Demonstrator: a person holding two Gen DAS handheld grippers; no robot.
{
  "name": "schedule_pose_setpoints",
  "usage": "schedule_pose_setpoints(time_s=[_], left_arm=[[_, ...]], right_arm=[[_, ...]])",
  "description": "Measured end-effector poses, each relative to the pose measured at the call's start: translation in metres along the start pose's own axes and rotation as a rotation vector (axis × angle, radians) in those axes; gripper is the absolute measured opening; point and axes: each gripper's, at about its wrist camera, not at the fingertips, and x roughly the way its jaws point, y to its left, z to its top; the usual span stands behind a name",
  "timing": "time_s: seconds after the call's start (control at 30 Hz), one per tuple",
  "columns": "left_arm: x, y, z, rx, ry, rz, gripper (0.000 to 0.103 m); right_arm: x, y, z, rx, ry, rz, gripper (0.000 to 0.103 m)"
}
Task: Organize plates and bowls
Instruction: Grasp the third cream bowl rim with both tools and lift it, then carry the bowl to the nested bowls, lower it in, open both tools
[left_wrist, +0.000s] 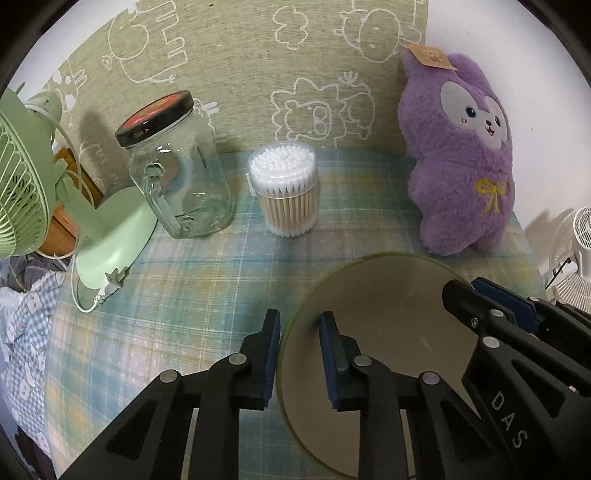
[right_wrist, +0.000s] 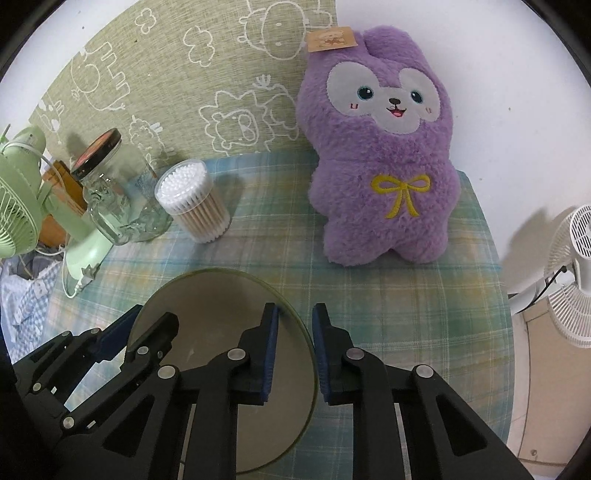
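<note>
A beige bowl with a green rim (left_wrist: 384, 317) sits on the plaid tablecloth, near the front. It also shows in the right wrist view (right_wrist: 221, 314). My left gripper (left_wrist: 299, 354) is open and straddles the bowl's left rim, one finger outside and one inside. My right gripper (right_wrist: 295, 354) is open and straddles the bowl's right rim the same way. Neither gripper's pads visibly press the rim. The right gripper also shows in the left wrist view (left_wrist: 491, 310).
A glass jar with a black lid (left_wrist: 177, 166), a tub of cotton swabs (left_wrist: 284, 188) and a purple plush toy (left_wrist: 461, 155) stand at the back. A green desk fan (left_wrist: 44, 192) stands at the left edge. A white fan (right_wrist: 569, 273) is off the table, right.
</note>
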Motion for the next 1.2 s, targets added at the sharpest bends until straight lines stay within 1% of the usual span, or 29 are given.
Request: schedule_pose_setpoints(time_s=[0.23,0.57,0.93,1.2], left_arm=[[-0.003,0.001,-0.002,-0.02,0.009,-0.003,0.019],[-0.025,0.008,-0.018,-0.026,0.023,-0.01,0.019],[-0.071,0.024,-0.038,-0.036,-0.015,-0.018,0.019],[-0.104,0.036,-0.06,-0.033,-0.039,-0.05,0.019]], right_arm=[[-0.005,0.004,-0.001,0.001,0.0,-0.02,0.023],[-0.025,0.011,-0.017,0.003,0.017,-0.033,0.023],[-0.074,0.03,-0.038,0.007,-0.022,-0.037,0.023],[-0.112,0.046,-0.061,0.018,-0.047,-0.066,0.023]])
